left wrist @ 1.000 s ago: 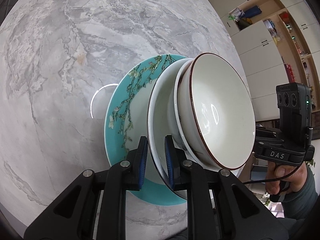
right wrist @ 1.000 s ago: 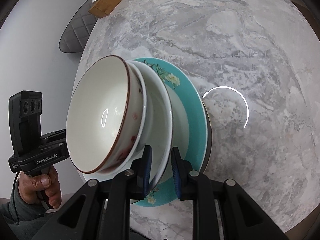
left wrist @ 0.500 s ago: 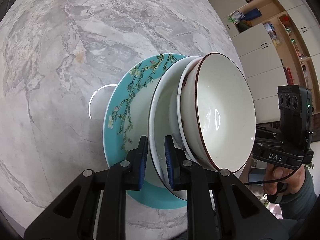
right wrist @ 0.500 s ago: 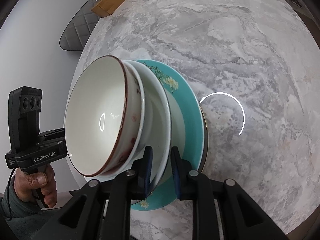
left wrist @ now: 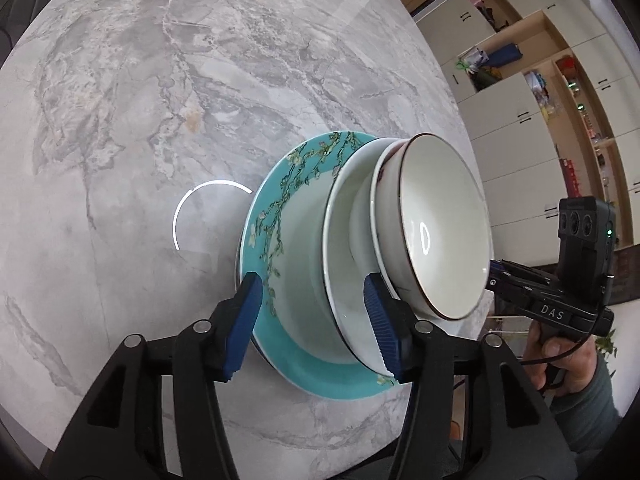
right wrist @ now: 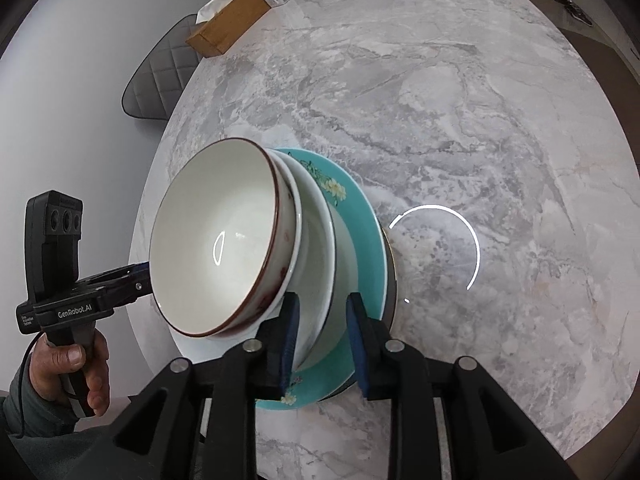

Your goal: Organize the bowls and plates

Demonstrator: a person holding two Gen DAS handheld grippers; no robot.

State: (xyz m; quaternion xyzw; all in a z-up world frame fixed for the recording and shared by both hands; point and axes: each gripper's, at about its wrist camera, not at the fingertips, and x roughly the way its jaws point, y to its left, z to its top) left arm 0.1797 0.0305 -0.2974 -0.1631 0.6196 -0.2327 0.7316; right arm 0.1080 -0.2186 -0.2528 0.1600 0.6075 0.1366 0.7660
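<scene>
A stack of dishes sits on the grey marble table (left wrist: 140, 80). At the bottom is a teal plate (left wrist: 272, 248) with a blossom pattern. A white deep plate (left wrist: 340, 216) rests on it, and nested white bowls sit on top, the uppermost a brown-rimmed bowl (left wrist: 440, 224). My left gripper (left wrist: 314, 326) straddles the white plate's near rim with its jaws opening, and the blue pads are off the rim. On the opposite side, my right gripper (right wrist: 324, 338) straddles the white plate (right wrist: 320, 240) rim beside the brown-rimmed bowl (right wrist: 216, 240). Its jaws are also opening, with the pads clear.
A cardboard box (right wrist: 228, 26) and a dark box lie at the table's far edge, with a grey quilted chair (right wrist: 160, 76) behind them. Cabinets and open shelves (left wrist: 540, 120) stand beyond the table. A ring-light reflection (right wrist: 440, 248) shows on the marble beside the stack.
Both grippers were shut on the white plate's rim and have now spread their jaws and let go. Both have pulled back slightly, and the stack stays on the table.
</scene>
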